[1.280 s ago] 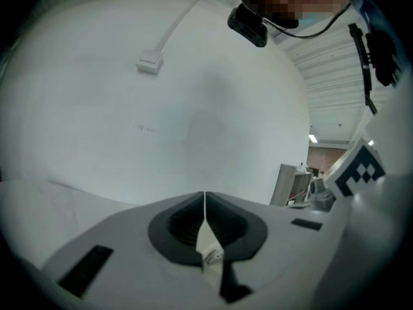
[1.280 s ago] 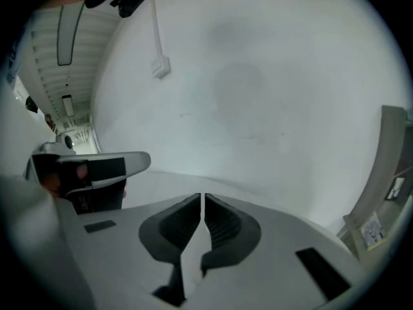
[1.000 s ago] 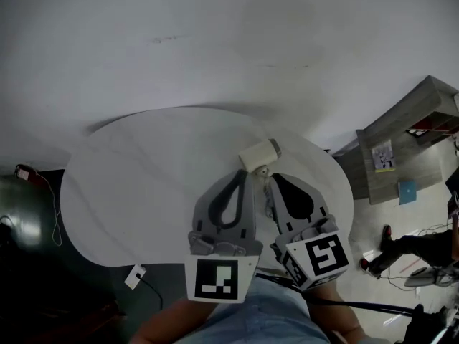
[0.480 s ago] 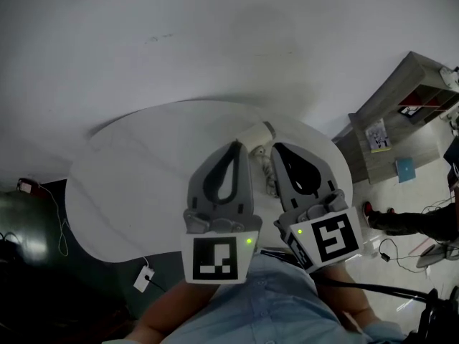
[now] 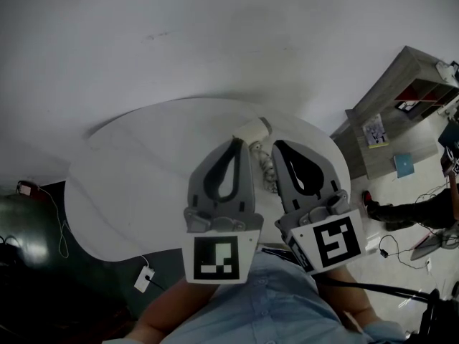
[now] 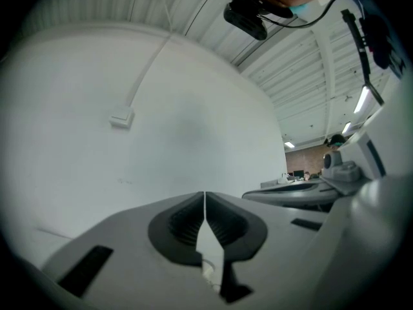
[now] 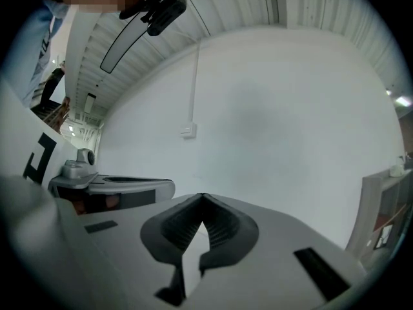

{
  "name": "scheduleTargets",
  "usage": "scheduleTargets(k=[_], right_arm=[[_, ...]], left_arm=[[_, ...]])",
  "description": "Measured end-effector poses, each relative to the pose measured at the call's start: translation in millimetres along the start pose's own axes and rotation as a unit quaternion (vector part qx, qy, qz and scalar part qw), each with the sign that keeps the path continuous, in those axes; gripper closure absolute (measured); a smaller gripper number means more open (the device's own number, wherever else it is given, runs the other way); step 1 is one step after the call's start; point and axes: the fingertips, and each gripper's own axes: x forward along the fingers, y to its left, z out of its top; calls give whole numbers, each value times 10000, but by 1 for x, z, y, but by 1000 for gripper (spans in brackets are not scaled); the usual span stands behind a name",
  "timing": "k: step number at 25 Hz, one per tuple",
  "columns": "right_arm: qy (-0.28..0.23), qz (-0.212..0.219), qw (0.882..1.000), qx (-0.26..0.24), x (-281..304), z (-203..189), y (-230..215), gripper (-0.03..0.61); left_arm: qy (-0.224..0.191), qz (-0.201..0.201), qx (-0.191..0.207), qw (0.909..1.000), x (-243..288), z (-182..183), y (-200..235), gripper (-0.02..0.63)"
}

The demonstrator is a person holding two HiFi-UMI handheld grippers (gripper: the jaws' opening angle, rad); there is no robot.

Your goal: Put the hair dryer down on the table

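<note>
At the left of the head view the round white table (image 5: 129, 178) fills the middle of the frame. My left gripper (image 5: 235, 142) sits over its near centre, level. In the left gripper view its jaws meet tip to tip with nothing between them, and the white wall (image 6: 161, 128) is beyond. The hair dryer (image 5: 252, 129) lies on the table just past my two tips, in the gap between them and apart from both, its coiled cord (image 5: 267, 167) trailing back towards me. Right of it, my right gripper (image 5: 278, 146) is likewise pressed closed and empty. At the far right of the frame stands a wooden shelf (image 5: 391, 113).
</note>
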Motion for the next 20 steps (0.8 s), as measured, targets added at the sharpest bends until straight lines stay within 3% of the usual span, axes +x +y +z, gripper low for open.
scheduleTargets(k=[20], right_arm=[[48, -191, 9998, 65, -9, 0, -18, 568]], left_arm=[[29, -198, 118, 9997, 8, 1, -20, 601]])
